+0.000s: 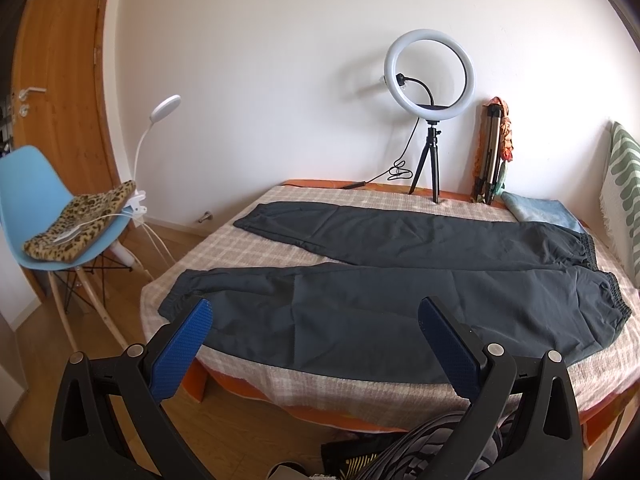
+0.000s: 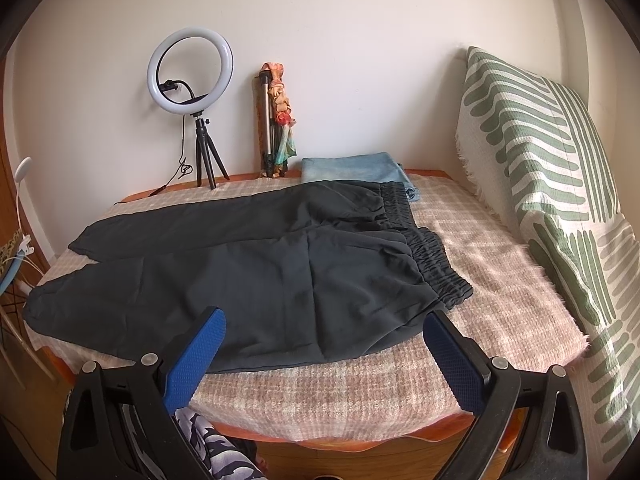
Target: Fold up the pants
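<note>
Jaws of both grippers, left point(image 1: 314, 322) and right point(image 2: 324, 332), stood wide apart and empty, just short of the pants point(image 1: 400, 280) spread flat ahead on the bed point(image 2: 500, 300). Pinching the checked blanket point(image 2: 340, 392) underneath too could have dragged it along.

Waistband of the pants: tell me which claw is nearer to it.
Right. The right claw hovers open just short of the waistband; the left claw hovers open nearer the cuffs.

Ring light point(image 1: 430, 75) on tripod by wall; blue chair point(image 1: 30, 208) holding leopard cushion point(image 1: 80, 222); folded blue towel point(image 2: 354, 168).
</note>
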The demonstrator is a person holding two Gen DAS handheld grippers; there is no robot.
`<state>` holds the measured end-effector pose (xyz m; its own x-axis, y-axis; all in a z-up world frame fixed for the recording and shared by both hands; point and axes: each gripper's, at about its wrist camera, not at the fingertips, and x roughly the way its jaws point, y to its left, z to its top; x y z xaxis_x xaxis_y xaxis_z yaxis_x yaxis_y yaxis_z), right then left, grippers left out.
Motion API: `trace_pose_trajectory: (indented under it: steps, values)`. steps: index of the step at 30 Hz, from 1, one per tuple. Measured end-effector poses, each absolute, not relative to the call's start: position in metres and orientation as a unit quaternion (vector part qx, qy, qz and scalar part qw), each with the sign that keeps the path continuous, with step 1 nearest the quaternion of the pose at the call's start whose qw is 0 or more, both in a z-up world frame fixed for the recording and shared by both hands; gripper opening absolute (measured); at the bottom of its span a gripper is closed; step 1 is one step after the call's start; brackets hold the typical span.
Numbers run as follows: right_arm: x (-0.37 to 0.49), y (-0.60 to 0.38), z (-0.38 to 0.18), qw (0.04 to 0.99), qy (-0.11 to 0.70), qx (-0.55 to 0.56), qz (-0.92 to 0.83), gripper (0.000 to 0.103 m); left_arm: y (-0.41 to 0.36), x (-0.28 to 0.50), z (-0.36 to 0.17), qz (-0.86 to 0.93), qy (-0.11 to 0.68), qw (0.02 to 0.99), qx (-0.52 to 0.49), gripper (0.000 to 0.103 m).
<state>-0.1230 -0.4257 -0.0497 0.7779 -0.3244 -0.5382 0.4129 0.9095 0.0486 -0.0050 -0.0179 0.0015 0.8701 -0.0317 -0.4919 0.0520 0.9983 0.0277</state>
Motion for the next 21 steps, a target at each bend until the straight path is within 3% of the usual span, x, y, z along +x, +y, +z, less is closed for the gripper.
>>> trace_pose_trajectory:
  steps: [16, 21]
  values:
    - [-0.107, -0.422, -0.057, 0.946, 0.285, -0.02, -0.152, 0.093, 0.027, 0.015, -0.026, -0.005, 0.28, 0.96, 0.016, 0.102]
    - [-0.099, -0.422, -0.066, 0.948, 0.294, -0.042, -0.118, 0.093, 0.05, 0.028, -0.041, 0.014, 0.302, 0.953, 0.027, 0.093]
